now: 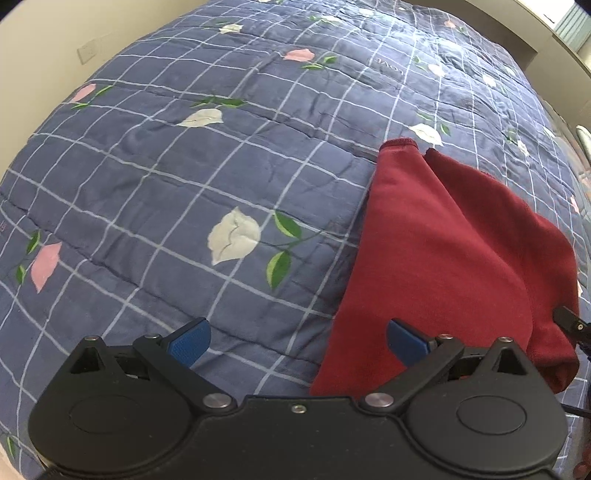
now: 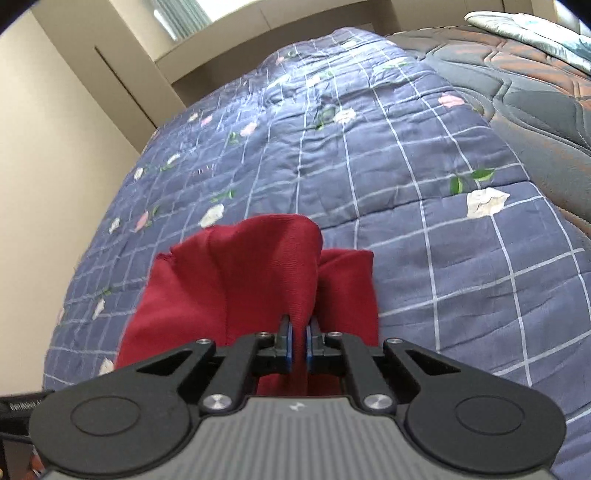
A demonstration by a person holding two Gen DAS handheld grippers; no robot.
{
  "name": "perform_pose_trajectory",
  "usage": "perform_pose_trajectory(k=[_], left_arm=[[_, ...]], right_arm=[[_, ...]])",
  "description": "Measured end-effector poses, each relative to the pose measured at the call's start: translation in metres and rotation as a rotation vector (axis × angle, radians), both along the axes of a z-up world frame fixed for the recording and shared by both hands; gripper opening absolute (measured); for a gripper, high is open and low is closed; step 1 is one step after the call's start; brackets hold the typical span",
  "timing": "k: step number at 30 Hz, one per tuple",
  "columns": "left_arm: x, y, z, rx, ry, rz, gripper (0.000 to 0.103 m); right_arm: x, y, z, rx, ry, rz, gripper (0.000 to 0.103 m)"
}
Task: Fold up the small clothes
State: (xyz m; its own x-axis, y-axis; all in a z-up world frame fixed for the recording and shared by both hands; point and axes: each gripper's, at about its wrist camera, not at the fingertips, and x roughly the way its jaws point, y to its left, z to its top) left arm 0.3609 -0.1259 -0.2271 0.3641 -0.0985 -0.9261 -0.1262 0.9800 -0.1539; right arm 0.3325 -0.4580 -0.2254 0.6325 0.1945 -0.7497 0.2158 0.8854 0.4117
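Observation:
A small dark red garment (image 1: 439, 258) lies partly lifted on the blue checked quilt (image 1: 184, 166). My left gripper (image 1: 297, 341) is open and empty; its right finger sits over the garment's near left edge. In the right wrist view my right gripper (image 2: 298, 341) is shut on a fold of the red garment (image 2: 236, 280) and holds it up, so the cloth drapes forward over the quilt (image 2: 424, 221). A black part of the right gripper (image 1: 570, 321) shows at the right edge of the left wrist view, at the garment's right edge.
The quilt with flower print covers the bed. A cream wall (image 2: 48, 166) and a cupboard (image 2: 122, 55) stand to the left. A dark quilted mattress (image 2: 535, 96) with a pale cloth (image 2: 535, 29) on it lies to the right.

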Motion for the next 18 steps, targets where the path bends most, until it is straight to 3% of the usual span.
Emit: perform_pose_trajectory(k=[4,5,8,12,14,16,17,18], left_arm=[[0.005,-0.008,-0.005,-0.008,0.014,-0.029,0.101],[0.006,-0.009,-0.006,-0.01,0.014,-0.034,0.102],[0.008,-0.014,-0.009,-0.011,0.022,-0.045,0.102],[0.007,-0.019,-0.013,-0.015,0.039,-0.053,0.102],[0.005,-0.02,-0.015,-0.015,0.046,-0.053,0.102],[0.004,-0.02,-0.017,-0.018,0.052,-0.05,0.102],[0.004,-0.02,-0.018,-0.019,0.053,-0.049,0.102],[0.004,-0.02,-0.018,-0.019,0.054,-0.049,0.102]], right_arm=[[0.001,0.003,0.002,-0.016,-0.003,0.02,0.011],[0.001,0.005,0.004,-0.022,-0.002,0.024,0.021],[-0.003,0.005,0.006,-0.031,0.012,0.033,0.065],[-0.014,-0.001,0.005,0.004,0.031,0.04,0.07],[-0.02,-0.001,0.005,0.009,0.043,0.052,0.068],[-0.026,0.001,0.002,-0.001,0.057,0.072,0.042],[-0.027,0.003,0.001,0.006,0.06,0.077,0.012],[-0.028,0.003,0.0,0.014,0.063,0.075,0.009]])
